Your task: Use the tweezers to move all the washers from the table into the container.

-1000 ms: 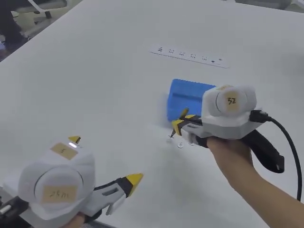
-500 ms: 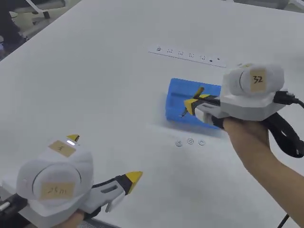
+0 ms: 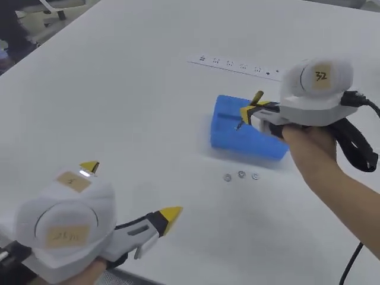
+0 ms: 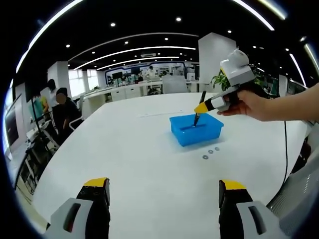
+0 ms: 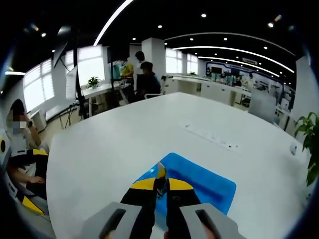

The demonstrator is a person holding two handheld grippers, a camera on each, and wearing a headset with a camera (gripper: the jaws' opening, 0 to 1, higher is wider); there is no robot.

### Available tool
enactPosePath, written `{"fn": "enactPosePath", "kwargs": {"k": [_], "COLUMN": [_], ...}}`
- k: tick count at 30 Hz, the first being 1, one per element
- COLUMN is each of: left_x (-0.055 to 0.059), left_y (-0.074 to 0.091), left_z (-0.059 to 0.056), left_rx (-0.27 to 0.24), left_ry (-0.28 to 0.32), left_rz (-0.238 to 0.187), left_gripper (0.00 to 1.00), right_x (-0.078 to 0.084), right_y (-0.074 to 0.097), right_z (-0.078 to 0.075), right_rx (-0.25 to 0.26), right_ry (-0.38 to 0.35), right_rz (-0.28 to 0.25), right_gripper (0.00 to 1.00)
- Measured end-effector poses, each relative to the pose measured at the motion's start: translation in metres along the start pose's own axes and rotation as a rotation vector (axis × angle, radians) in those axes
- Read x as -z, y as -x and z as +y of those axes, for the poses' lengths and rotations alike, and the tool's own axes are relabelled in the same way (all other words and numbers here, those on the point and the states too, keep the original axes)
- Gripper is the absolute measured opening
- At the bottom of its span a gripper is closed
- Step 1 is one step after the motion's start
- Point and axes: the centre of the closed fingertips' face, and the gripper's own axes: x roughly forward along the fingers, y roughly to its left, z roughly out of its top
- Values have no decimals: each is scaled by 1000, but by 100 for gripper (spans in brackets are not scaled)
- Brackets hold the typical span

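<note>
Risen over the container [image 3: 261,146], right claw [image 3: 244,114] grips tweezers [image 4: 196,118], tips blurred; left claw [image 4: 163,185] released.

The thin dark tweezers [image 4: 198,108], pinched in the right gripper [image 3: 248,113], are pointing tip-down into the open blue rectangular container [image 3: 249,142], while three small silvery washers [image 3: 241,175] are lying in a short row on the white table [image 3: 136,113] just beside its near wall.

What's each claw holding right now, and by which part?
Right claw grips the thin dark tweezers by their upper half; left claw holds nothing.
</note>
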Motion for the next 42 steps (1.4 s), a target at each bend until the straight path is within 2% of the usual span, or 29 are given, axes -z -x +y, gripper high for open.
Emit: {"fn": "enactPosePath", "kwargs": {"k": [4,8,16,20,21,22,31,35,42], "left_x": [1,2,3,3,3,3,4,5,5], "left_y": [0,-1,-1,-1,-1,-1,-1,-1,-1], "left_z": [1,1,-1,-2,-2,-2,-2,-2,-3], "left_rx": [-1,-4,0,4,3,3,2,2,7], "left_ry": [0,-4,-6,-7,-7,-7,-13,-13,-22], "left_rz": [5,8,15,16,16,17,28,29,32], "left_gripper": [93,93,92,92,92,92,92,92,92], "right_x": [13,18,21,28,25,28,27,16,-6], "right_y": [-9,-13,-18,-21,-21,-21,-18,-8,17], "right_z": [-2,-3,-6,-5,-5,-5,-6,-4,3], "right_rx": [1,5,13,7,8,9,10,1,-14], "right_ry": [-13,-21,-12,-12,-9,-10,-20,-34,-7], "right_rz": [32,43,53,72,46,66,66,32,-33], "right_gripper": [3,3,3,3,3,3,4,4,3]}}
